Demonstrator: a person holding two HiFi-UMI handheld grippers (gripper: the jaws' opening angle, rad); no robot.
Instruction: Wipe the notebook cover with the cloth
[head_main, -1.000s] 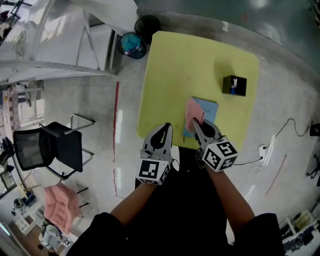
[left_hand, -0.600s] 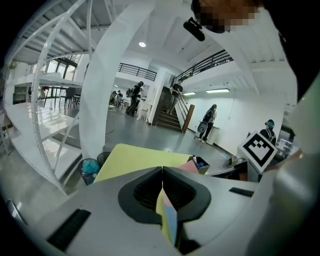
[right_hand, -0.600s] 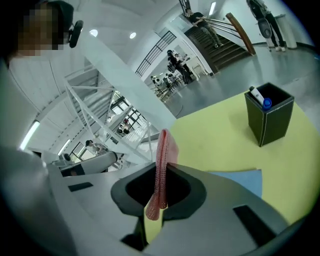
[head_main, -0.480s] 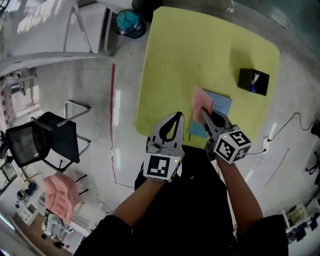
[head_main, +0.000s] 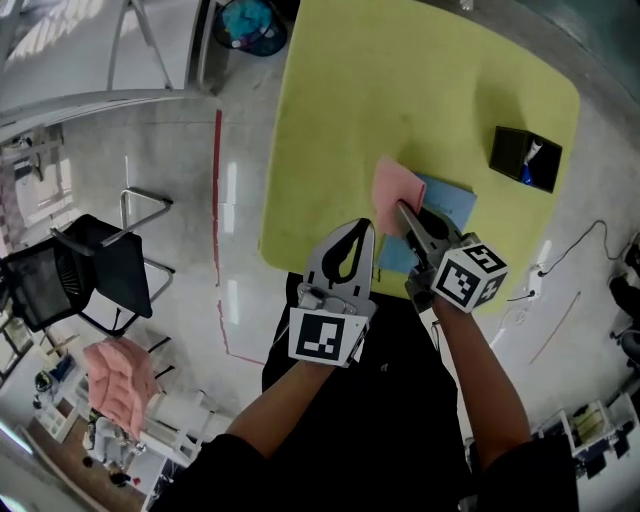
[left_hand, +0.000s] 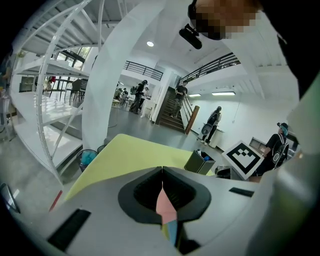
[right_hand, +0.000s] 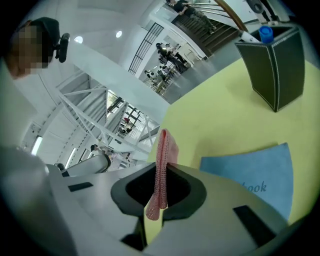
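Left hand-held gripper (head_main: 362, 226) moved forward, shut, empty; right hand-held gripper (head_main: 402, 209) pinches cloth (head_main: 393, 188), hiding notebook (head_main: 452, 205) corner.

i'm looking into a big open indoor hall, more a lab or shared workspace than a home. in the head view a yellow table (head_main: 400, 100) stands on a glossy pale floor (head_main: 170, 170) with a red taped line (head_main: 217, 200) at centre left, a black office chair (head_main: 90, 275) at the left edge and a loose cable (head_main: 580, 250) at the right. the left gripper view shows a staircase (left_hand: 172, 107) and balcony railing (left_hand: 142, 70) in the upper middle, white metal racks (left_hand: 50, 100) at the left, and people (left_hand: 137, 95) standing about.
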